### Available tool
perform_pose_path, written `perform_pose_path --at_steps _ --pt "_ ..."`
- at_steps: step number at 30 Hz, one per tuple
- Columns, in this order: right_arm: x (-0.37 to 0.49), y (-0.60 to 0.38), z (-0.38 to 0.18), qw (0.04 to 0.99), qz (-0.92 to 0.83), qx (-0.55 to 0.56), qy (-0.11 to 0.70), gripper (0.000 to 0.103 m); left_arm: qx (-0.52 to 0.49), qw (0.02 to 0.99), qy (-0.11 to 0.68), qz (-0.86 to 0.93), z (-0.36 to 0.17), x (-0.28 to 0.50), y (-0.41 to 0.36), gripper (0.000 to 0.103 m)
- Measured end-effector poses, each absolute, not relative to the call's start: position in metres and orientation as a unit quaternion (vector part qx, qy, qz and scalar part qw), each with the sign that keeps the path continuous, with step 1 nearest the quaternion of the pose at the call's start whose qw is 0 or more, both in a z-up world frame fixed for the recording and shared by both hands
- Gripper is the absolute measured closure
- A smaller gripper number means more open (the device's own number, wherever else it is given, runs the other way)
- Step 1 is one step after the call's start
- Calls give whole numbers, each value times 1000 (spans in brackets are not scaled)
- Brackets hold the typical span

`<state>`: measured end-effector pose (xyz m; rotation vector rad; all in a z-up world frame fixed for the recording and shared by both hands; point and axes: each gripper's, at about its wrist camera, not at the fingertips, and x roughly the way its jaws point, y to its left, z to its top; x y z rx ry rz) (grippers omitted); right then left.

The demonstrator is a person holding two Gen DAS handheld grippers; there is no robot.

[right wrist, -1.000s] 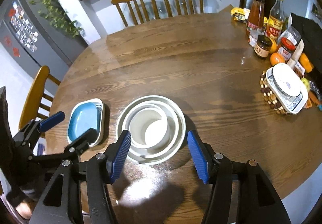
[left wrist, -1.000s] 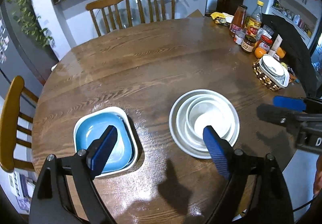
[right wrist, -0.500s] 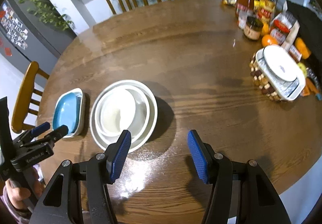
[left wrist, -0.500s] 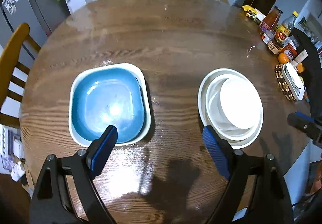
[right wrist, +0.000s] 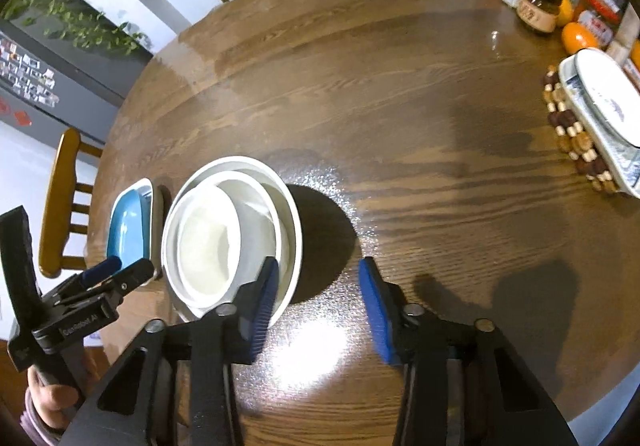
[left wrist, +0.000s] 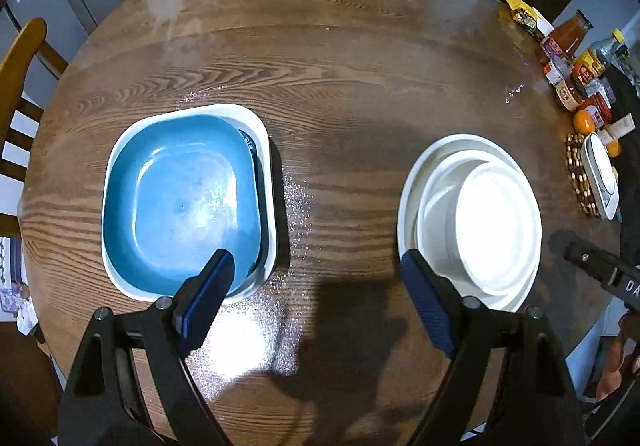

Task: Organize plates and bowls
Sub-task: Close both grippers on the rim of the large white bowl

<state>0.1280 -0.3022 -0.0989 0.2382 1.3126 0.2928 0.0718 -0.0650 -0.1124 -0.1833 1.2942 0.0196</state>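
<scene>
— Status of the crockery?
— Blue plate nested in its white dish; white bowls stacked nearby. Merging apparently outstanding.
— Grippers?
— Left gripper wide, empty; right gripper just narrowing, nothing between.

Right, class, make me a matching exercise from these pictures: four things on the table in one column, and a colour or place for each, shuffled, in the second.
Things:
1. square dish
2. stack of round bowls
3. orange fruit
4. beaded mat

Descriptions:
A. under a white patterned dish
B. blue, sitting in a white square dish
C. beside the jars at the table's edge
D. white, nested one inside another

Pairs: 1-B, 2-D, 3-C, 4-A
</scene>
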Motion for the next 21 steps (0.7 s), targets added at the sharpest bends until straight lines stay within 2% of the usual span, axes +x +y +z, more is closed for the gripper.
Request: perform_pose_path --at_steps 4,14,21 --pt "133 -300 -105 770 137 106 614 68 -84 791 606 8 -113 78 -63 20" --pt "140 -295 -111 761 124 77 633 69 -90 773 628 4 -118 93 -62 22" --pt "143 -298 -115 755 126 98 636 69 -93 771 630 -7 -118 95 -67 22"
